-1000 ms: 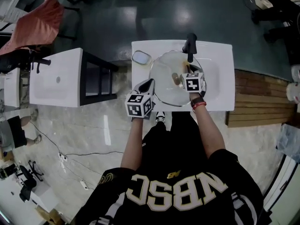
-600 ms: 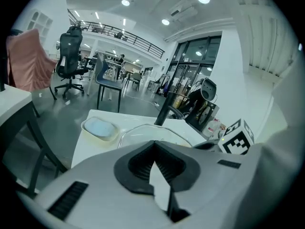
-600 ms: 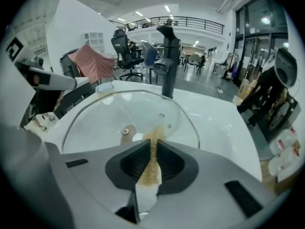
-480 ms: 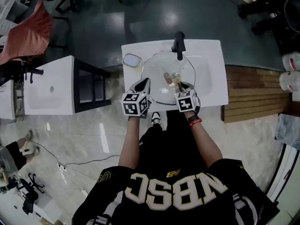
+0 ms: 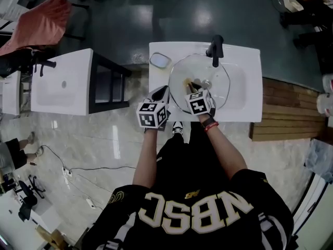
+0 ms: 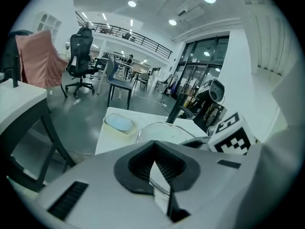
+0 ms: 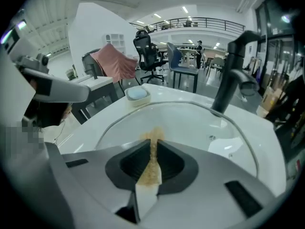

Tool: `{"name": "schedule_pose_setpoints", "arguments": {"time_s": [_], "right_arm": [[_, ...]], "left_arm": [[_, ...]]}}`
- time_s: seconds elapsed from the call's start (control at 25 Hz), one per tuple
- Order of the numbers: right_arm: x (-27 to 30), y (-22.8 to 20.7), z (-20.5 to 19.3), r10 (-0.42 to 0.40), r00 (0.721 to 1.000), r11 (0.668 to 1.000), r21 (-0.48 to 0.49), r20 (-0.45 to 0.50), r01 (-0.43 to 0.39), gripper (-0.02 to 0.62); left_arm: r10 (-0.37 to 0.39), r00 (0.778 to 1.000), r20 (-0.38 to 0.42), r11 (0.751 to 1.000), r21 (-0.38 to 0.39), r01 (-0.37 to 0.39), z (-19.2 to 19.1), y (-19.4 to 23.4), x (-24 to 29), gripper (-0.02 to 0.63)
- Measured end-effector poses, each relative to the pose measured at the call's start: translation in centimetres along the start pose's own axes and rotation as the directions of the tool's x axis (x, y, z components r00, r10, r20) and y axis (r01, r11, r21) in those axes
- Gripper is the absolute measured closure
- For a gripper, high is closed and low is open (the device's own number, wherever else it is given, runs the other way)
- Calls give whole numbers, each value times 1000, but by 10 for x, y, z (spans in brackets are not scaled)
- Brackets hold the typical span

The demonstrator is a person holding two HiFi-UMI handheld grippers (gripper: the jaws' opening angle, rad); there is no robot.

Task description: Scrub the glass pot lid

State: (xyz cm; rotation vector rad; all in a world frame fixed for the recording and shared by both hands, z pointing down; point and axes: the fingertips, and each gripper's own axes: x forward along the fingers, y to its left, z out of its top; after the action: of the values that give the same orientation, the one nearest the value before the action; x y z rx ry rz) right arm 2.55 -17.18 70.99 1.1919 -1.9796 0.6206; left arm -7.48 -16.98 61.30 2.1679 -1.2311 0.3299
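Note:
The round glass pot lid (image 5: 208, 90) lies tilted over the white sink basin (image 5: 242, 87), below the black faucet (image 5: 214, 48). At the lid's left rim, my left gripper (image 5: 162, 93) is shut on the thin glass edge (image 6: 157, 175); its jaws (image 6: 155, 168) pinch it. My right gripper (image 5: 193, 89) is shut on a brown scrub pad (image 5: 188, 82) pressed on the lid's left-centre. In the right gripper view the pad (image 7: 153, 140) sticks out from between the jaws (image 7: 152, 151) onto the glass lid (image 7: 200, 120).
A soap dish with a blue bar (image 5: 159, 60) sits at the sink's back left corner. A second white sink unit (image 5: 62, 82) stands to the left across a dark gap. Wooden decking (image 5: 291, 108) lies to the right. Office chairs (image 5: 36, 20) stand behind.
My right gripper has swept the scrub pad from the lid's right side towards its left-centre. The left gripper keeps its hold on the rim.

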Motion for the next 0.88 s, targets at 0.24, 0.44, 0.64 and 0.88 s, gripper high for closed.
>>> {"name": "schedule_pose_setpoints", "arguments": {"time_s": [0.24,0.44,0.64,0.88], "right_arm": [[22,-49,34,-72,997,997,1,36,72,543],[7,-92,20,-147,989,987,68,17,145,543],[-19,-111,-13,-195,981,976,98,-15,196,543],[-42,-83,-43,-173,984,981,80,-44,176,545]], "left_arm": [[7,1000,-5,1000,-2,-7,1,4,1,592],[-20,1000,-11,1000,1,20,1,-4,10,592],[-60,998,-14,998,12,60,2,-16,21,592],[-85,996,-12,996,9,85,4,-24,28,592]]}}
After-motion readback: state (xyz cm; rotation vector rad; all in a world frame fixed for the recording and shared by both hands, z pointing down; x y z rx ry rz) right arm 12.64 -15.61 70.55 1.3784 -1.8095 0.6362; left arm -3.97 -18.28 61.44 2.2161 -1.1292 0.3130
